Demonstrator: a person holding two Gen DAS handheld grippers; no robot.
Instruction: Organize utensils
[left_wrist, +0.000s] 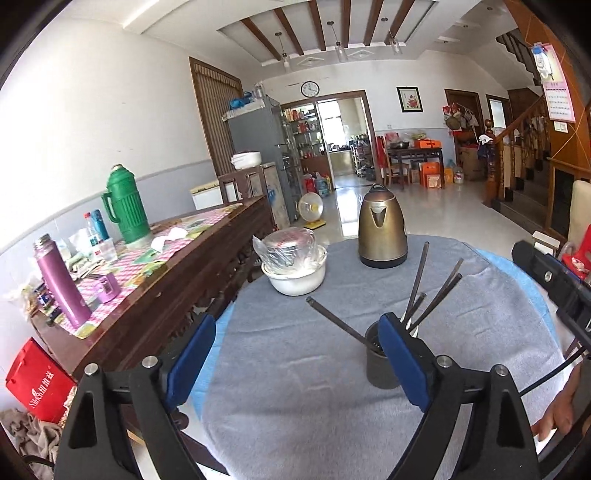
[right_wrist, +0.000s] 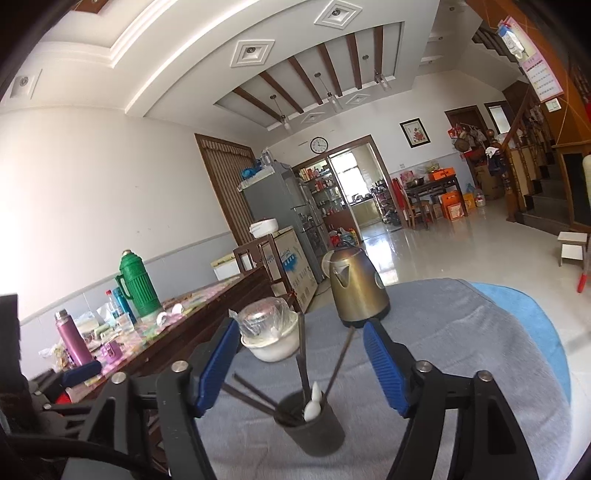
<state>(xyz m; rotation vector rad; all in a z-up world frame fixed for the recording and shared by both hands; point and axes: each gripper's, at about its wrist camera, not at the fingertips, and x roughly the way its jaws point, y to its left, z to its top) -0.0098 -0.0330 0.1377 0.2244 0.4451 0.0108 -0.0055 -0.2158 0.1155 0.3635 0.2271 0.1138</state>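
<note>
Left wrist view: left gripper (left_wrist: 295, 354) jaws spread wide, nothing between the pads, released. Its right blue pad (left_wrist: 402, 362) sits in front of the dark holder cup (left_wrist: 376, 363) and hides part of it; contact cannot be told. Cup stands upright on the grey cloth (left_wrist: 295, 387) covering the round table. Dark chopsticks (left_wrist: 436, 291) stick out of the cup, fanned at different angles, one leaning far left. Further back on the cloth: white bowl (left_wrist: 295, 280) with a plastic-wrapped metal pot (left_wrist: 288, 247) on top, and a bronze kettle (left_wrist: 382, 229) to its right. Person's hand (left_wrist: 554, 417) at lower right edge, with part of the other gripper above it.

Right wrist view: right gripper (right_wrist: 295, 365) also wide apart, holding nothing. Cup (right_wrist: 314, 424) sits low between the two blue pads, clear of both. White spoon (right_wrist: 314, 404) stands in it with the chopsticks (right_wrist: 340, 362). Bowl (right_wrist: 271, 345) and kettle (right_wrist: 356, 288) beyond, well apart from the cup. Long wooden side table (right_wrist: 207, 328) at left carries a green thermos (right_wrist: 138, 286) and a purple flask (right_wrist: 72, 338).
</note>
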